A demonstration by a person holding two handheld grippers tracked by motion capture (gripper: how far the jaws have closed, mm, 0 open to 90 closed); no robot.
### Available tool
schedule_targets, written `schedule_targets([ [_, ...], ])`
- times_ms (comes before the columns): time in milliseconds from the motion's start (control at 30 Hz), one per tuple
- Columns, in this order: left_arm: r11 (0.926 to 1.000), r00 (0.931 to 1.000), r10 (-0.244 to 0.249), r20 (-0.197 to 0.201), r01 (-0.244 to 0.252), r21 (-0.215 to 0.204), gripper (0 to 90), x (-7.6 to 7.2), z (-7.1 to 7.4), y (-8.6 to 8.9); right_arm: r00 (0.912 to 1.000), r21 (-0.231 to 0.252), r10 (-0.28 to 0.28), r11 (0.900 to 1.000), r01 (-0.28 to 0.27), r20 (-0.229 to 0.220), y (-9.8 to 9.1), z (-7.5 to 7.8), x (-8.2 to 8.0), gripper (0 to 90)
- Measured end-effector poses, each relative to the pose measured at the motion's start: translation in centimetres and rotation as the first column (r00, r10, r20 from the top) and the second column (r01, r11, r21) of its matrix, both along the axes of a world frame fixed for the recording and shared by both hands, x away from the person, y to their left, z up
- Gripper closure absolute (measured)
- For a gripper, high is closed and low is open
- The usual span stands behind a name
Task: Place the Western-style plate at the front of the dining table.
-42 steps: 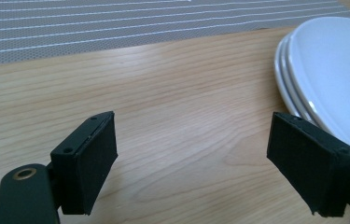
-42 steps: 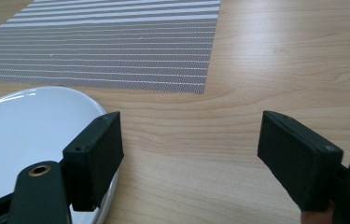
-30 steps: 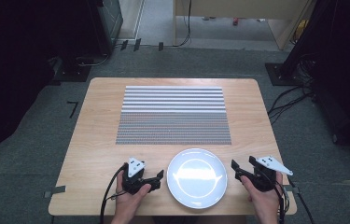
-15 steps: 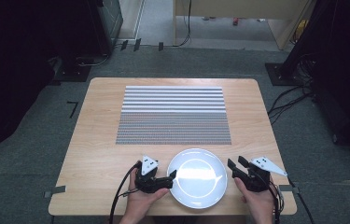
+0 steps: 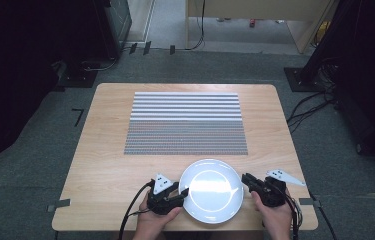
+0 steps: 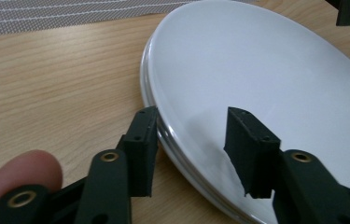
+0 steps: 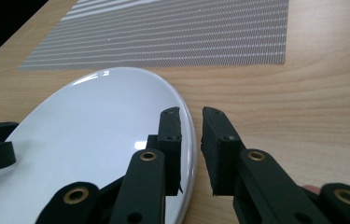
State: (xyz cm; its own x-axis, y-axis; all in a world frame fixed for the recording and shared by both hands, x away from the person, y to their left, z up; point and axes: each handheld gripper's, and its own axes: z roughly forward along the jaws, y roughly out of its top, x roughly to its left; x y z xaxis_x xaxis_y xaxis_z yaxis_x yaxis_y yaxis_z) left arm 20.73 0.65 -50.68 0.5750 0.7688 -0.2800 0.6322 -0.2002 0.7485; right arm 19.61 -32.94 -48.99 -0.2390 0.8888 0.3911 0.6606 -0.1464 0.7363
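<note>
Both my grippers at the plate's rim, near table edge.

No readable writing or labels on anything. White plate [image 5: 210, 190] sits on the wooden table [image 5: 100, 165], just in front of the striped placemat [image 5: 186, 122]. My left gripper [image 6: 191, 140] is wide open, jaws straddling the plate's left rim: one outside, one over the plate. My right gripper [image 7: 190, 140] is narrowed to a small gap, inner jaw over the right rim, outer jaw just off it, not clamped.
</note>
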Motion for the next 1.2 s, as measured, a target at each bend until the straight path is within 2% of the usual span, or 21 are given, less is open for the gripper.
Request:
schedule_targets([
  [67,1.0000,1.0000,-0.002,-0.007,0.002,-0.010,62.5,0.0,-0.1,0.3,0.9996,0.029,-0.001,0.9996,0.002,-0.027,-0.1,-0.3,0.1,78.6],
  [167,0.9999,1.0000,-0.001,-0.004,0.001,-0.014,63.2,-0.2,-0.1,0.4,0.9992,0.026,-0.015,0.9995,0.016,-0.037,-0.1,-0.4,0.1,80.3],
  [267,1.0000,1.0000,-0.004,0.008,0.004,-0.007,64.7,-0.3,0.0,0.4,0.9977,0.037,-0.016,0.9992,0.019,-0.066,0.1,-0.5,0.2,81.9],
  [567,0.9996,1.0000,-0.004,0.005,0.004,-0.027,67.7,-0.3,-0.1,0.6,0.9961,0.088,-0.010,0.9960,0.017,-0.088,0.0,-0.8,0.4,83.2],
  [633,0.9994,1.0000,-0.009,0.002,0.009,-0.033,68.2,-0.3,-0.1,0.8,0.9958,0.086,-0.018,0.9960,0.026,-0.090,0.0,-0.8,0.4,83.0],
  [700,0.9995,1.0000,-0.008,0.005,0.009,-0.031,68.5,-0.3,-0.1,0.8,0.9934,0.086,-0.032,0.9955,0.041,-0.110,-0.1,-1.1,0.4,83.3],
  [767,0.9996,0.9999,-0.007,0.007,0.008,-0.029,68.4,-0.4,-0.1,0.8,0.9926,0.096,-0.023,0.9948,0.035,-0.119,-0.1,-1.2,0.4,83.7],
  [867,0.9995,0.9999,-0.008,0.008,0.008,-0.029,68.5,-0.4,-0.1,0.8,0.9922,0.083,-0.029,0.9958,0.039,-0.121,0.1,-1.2,0.4,85.0],
  [967,0.9996,0.9998,-0.013,0.012,0.013,-0.025,68.5,-0.4,-0.1,0.8,0.9911,0.110,-0.042,0.9923,0.056,-0.126,0.0,-1.4,0.4,85.0],
  [1033,0.9996,0.9998,-0.015,0.012,0.015,-0.023,68.4,-0.4,-0.1,0.8,0.9903,0.150,-0.042,0.9868,0.062,-0.133,-0.3,-1.5,0.4,85.4],
  [1100,0.9998,0.9998,-0.013,0.013,0.013,-0.018,68.3,-0.4,-0.1,0.7,0.9905,0.211,-0.040,0.9752,0.067,-0.132,-0.7,-1.5,0.4,85.7],
  [1200,0.9999,0.9997,-0.011,0.020,0.011,-0.013,68.3,-0.4,-0.1,0.6,0.9896,0.210,-0.045,0.9750,0.073,-0.136,-0.6,-1.4,0.4,85.5],
])
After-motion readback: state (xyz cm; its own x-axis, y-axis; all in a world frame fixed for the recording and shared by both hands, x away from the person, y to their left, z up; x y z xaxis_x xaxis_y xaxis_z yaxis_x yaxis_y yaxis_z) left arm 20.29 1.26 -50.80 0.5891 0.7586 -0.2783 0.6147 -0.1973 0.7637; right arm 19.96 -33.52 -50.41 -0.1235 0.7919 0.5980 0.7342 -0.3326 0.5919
